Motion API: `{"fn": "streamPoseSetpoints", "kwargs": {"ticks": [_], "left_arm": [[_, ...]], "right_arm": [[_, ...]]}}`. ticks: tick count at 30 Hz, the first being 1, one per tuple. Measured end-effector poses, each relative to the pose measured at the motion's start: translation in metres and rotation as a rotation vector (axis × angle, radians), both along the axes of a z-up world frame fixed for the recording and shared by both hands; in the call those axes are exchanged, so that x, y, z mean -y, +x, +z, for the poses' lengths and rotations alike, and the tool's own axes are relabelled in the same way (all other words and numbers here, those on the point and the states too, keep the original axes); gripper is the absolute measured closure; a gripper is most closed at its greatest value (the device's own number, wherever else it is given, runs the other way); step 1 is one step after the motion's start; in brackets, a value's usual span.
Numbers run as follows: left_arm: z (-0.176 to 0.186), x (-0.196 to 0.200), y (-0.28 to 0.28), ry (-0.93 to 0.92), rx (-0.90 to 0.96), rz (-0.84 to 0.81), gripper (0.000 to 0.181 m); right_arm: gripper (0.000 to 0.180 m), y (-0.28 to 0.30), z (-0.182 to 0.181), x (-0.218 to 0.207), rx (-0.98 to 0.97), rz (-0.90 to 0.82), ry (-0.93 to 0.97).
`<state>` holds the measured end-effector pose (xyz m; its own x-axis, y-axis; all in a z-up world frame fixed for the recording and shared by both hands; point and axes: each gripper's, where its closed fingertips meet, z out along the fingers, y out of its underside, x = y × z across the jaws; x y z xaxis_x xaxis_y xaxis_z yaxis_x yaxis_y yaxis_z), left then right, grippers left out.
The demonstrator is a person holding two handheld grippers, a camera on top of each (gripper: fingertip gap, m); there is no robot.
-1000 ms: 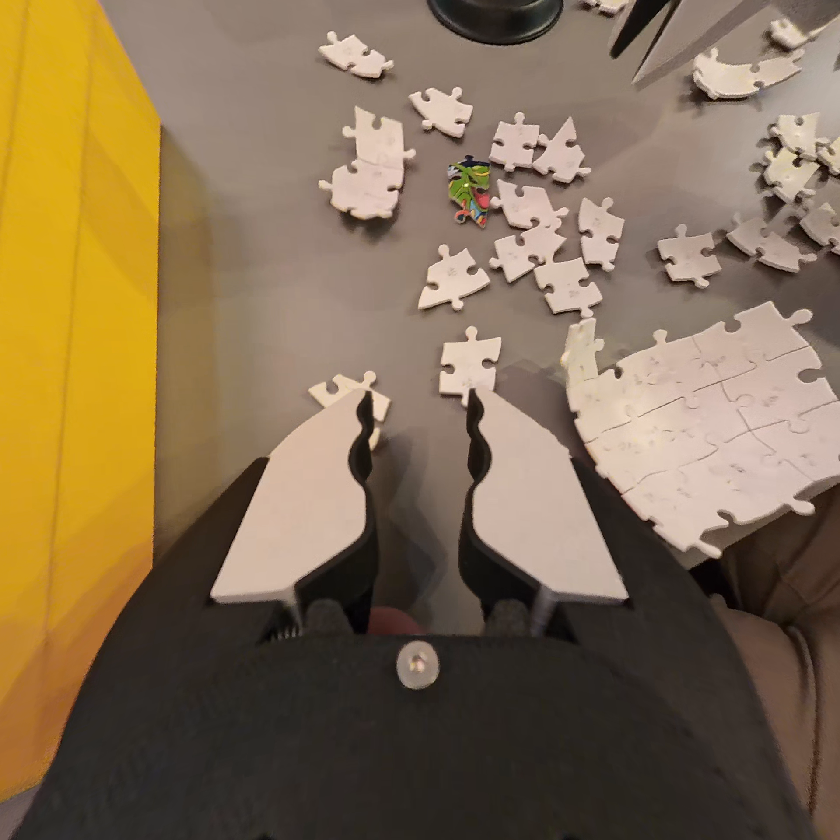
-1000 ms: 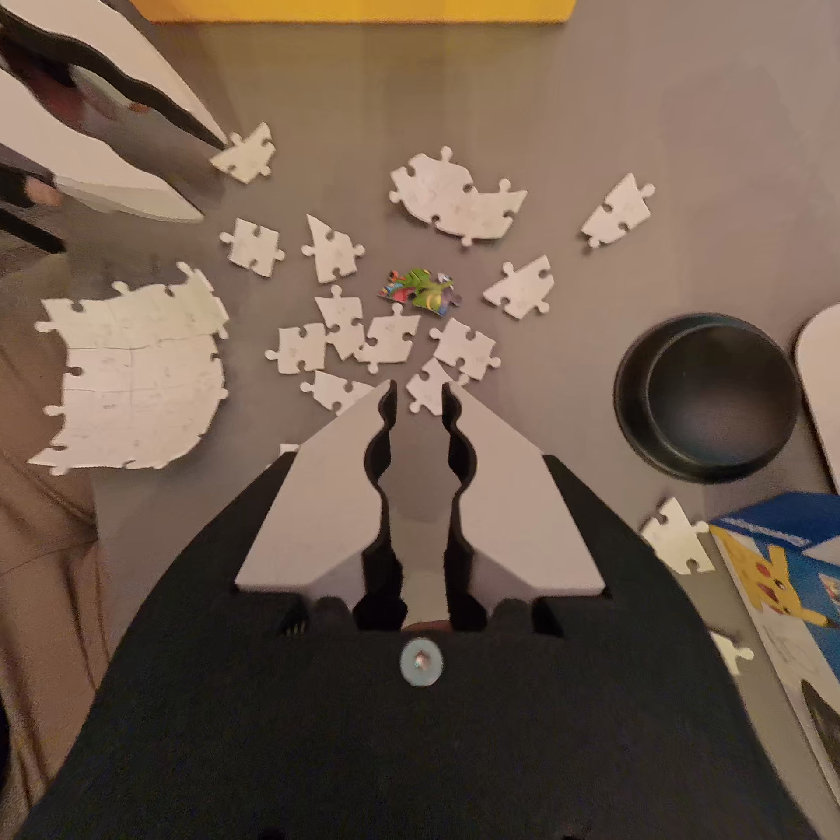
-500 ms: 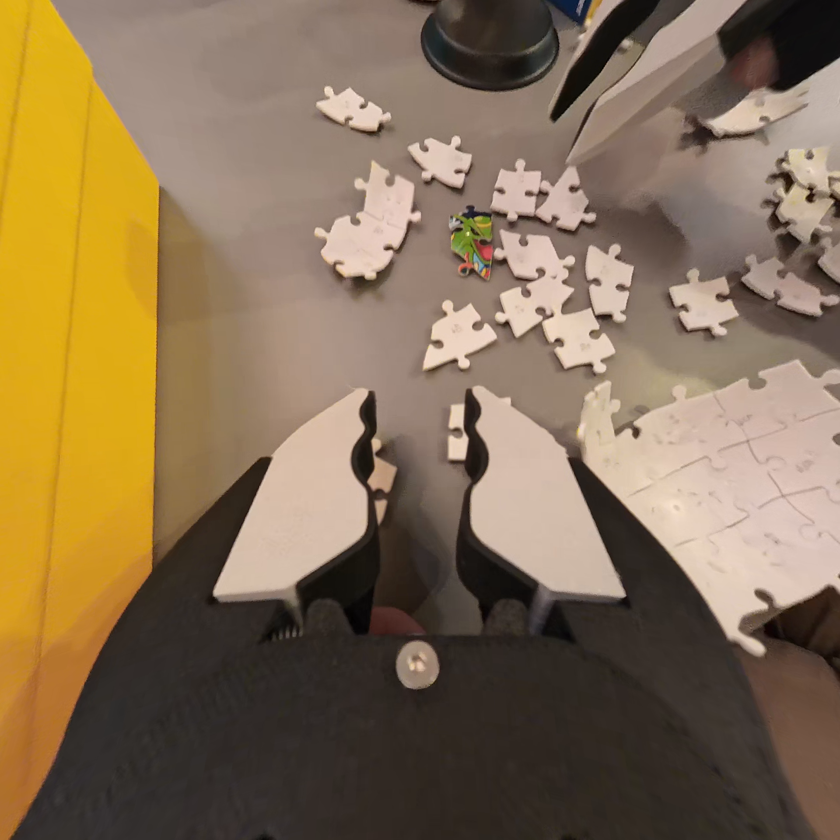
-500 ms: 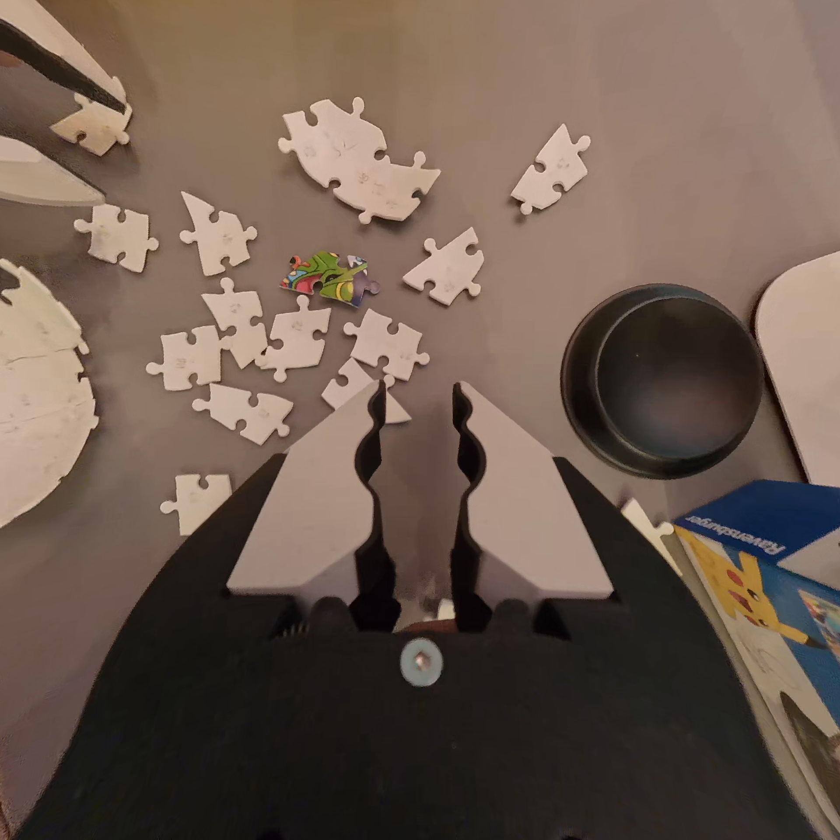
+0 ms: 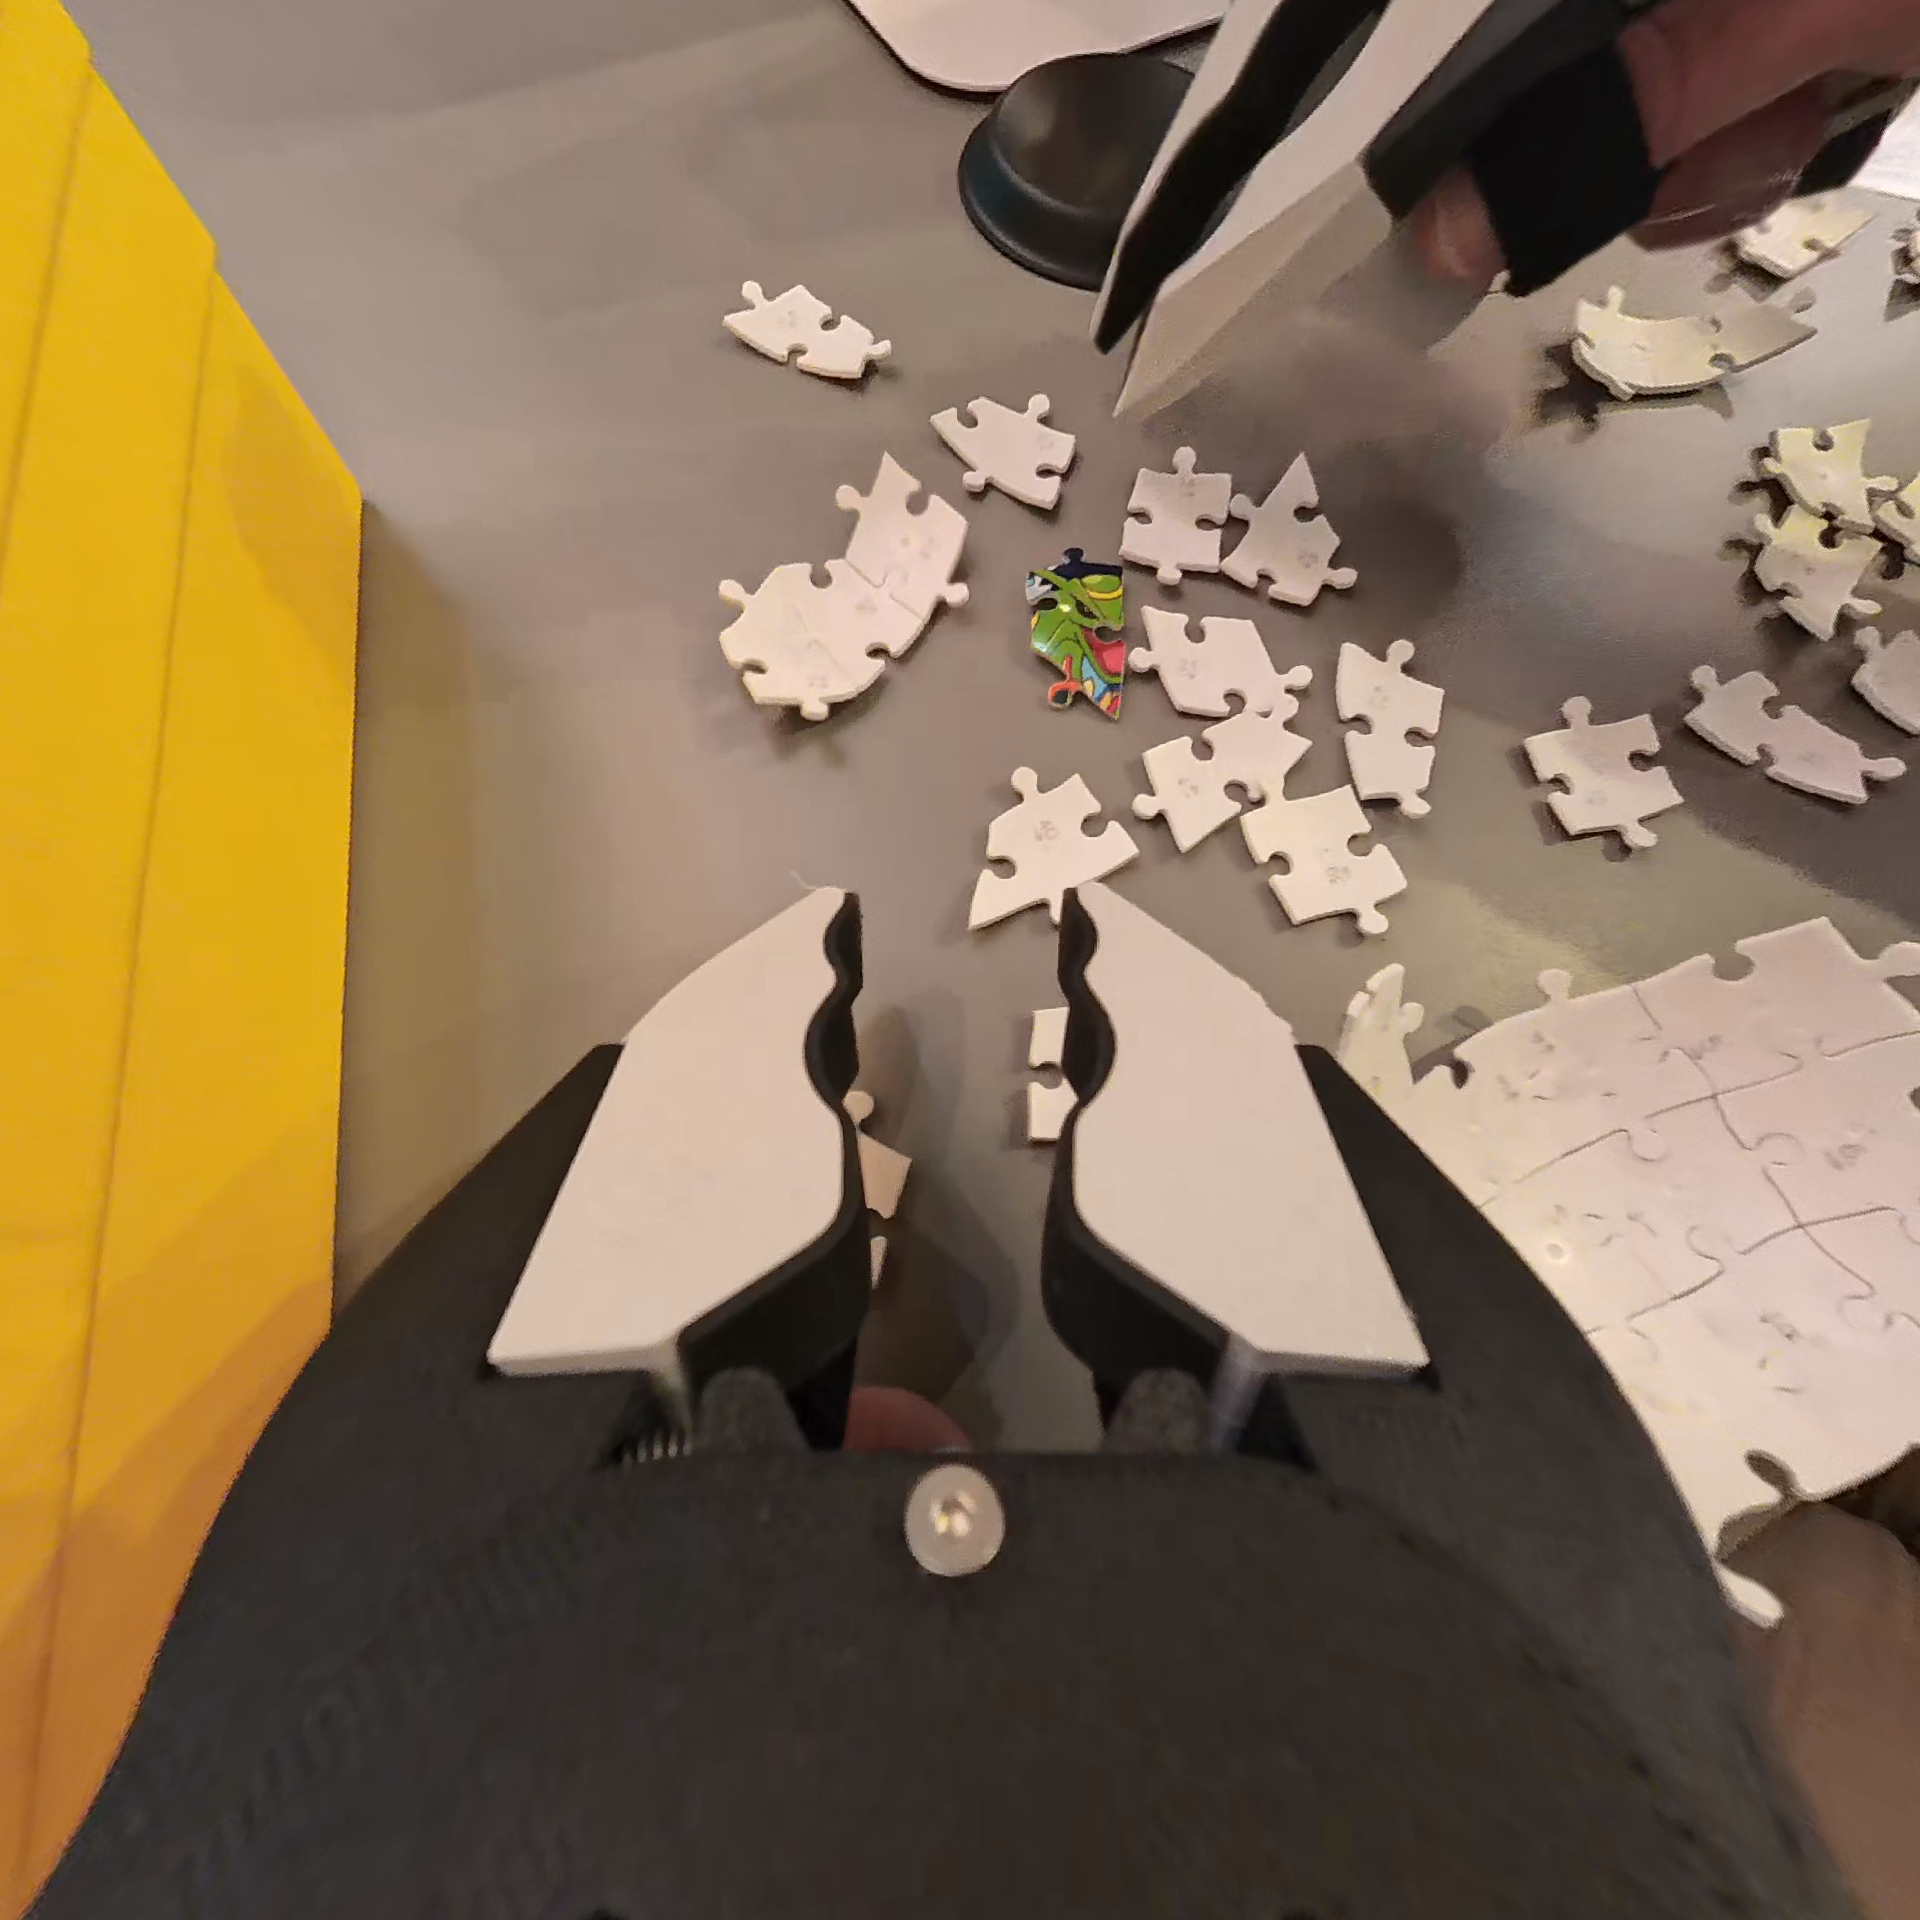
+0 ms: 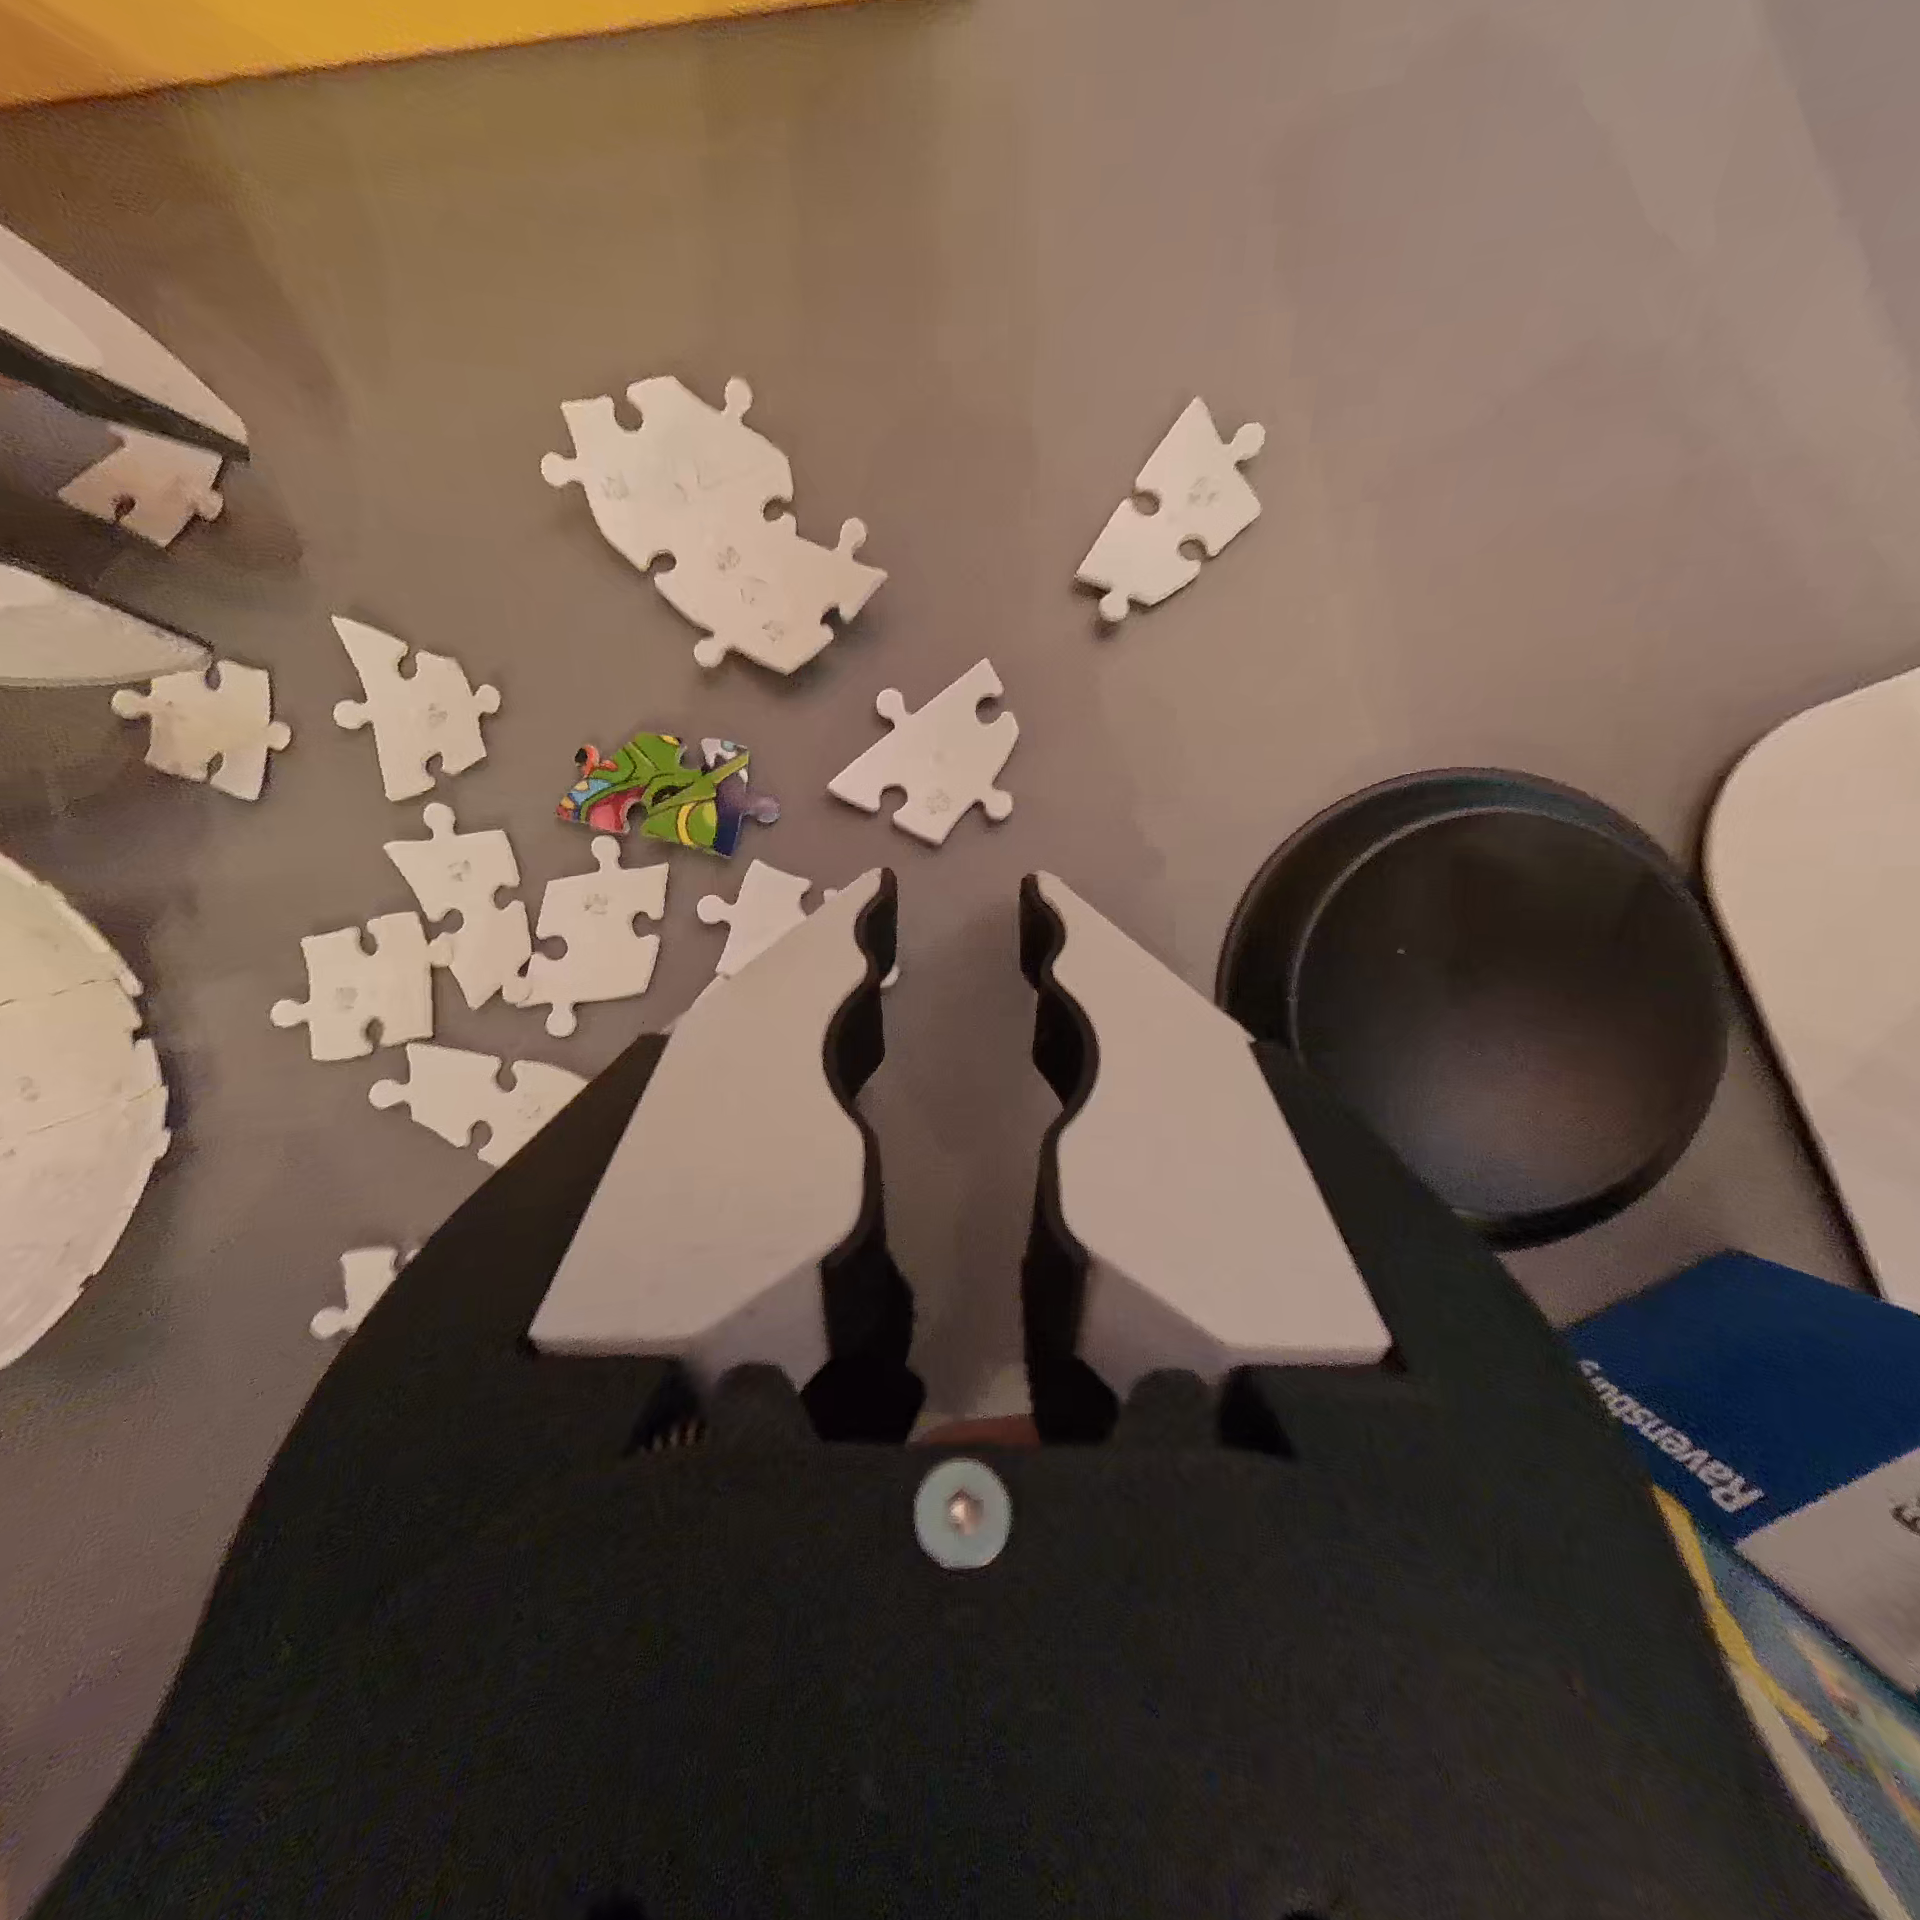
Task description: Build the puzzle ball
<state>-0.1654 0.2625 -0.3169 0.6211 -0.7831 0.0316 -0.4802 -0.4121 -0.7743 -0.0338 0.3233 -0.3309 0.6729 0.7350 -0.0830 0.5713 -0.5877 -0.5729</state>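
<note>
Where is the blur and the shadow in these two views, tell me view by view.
Left wrist view: the right gripper and the gloved hand are smeared by motion, casting a soft shadow on the table; the coloured piece stays sharp. Right wrist view: the yellow edge is streaked, and the black stand has a dim interior.

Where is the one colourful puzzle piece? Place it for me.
The colourful puzzle piece lies picture-side up on the grey table, amid white pieces, left of the black round stand.

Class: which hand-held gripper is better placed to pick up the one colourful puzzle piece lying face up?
Right. The right hand-held gripper is open with the colourful piece just beyond its fingertips; the left hand-held gripper sits farther back.
</note>
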Motion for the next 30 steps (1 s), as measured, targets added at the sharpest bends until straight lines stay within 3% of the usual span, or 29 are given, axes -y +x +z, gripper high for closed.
{"fn": "streamPoseSetpoints", "kwargs": {"ticks": [7,9,14,30], "left_arm": [[0.001,-0.002,-0.004,-0.001,0.013,0.012,0.145],[0.002,-0.002,-0.003,-0.003,0.019,0.009,0.145],[0.002,-0.001,-0.003,0.007,0.011,0.006,0.144],[0.011,-0.002,-0.005,0.028,0.021,0.019,0.144]], "right_arm": [[0.156,-0.002,-0.008,0.026,0.013,0.066,-0.145],[0.17,-0.004,-0.009,0.026,-0.003,0.051,-0.129],[0.18,-0.004,-0.009,0.026,-0.034,0.013,-0.114],[0.18,0.003,0.006,0.04,-0.095,0.004,-0.066]]}}
